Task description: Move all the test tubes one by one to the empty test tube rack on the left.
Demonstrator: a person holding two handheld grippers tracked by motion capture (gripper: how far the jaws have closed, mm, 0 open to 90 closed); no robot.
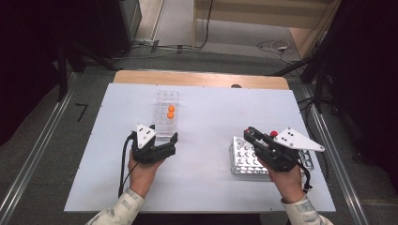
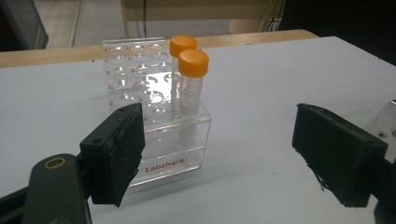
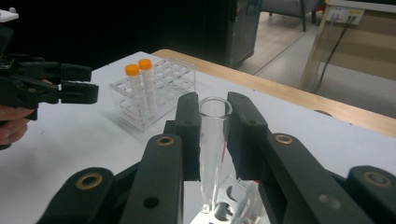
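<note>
Right claw: your right gripper [image 3: 215,140] is clamped on a clear uncapped tube [image 3: 214,135], pads pressing both sides just below its open rim
Tube: it stands upright between those pads, its lower end just over the holes of the near rack [image 1: 244,161], the clear block at your right side of the table [image 1: 211,187]; whether its tip is still inside a hole is hard to tell
Left claw: your left gripper [image 2: 219,154] is spread wide with nothing in it, resting low on the table just in front of the far rack [image 2: 154,154]
Far rack: a clear rack with red lettering holding two orange-capped tubes [image 2: 189,74] side by side, other holes free
Risk, snagging: if you swing the tube sideways before its tip is clear of the near rack, it can catch a hole edge and drag or tip that rack
Risk, slipping: the glassy wall is held high up only, so a jerk could let it slide or swing between the pads
Risk, collision: your idle left claw sits right at the far rack, so the two grippers may bump, or knock the capped tubes, if you bring the tube over
</note>
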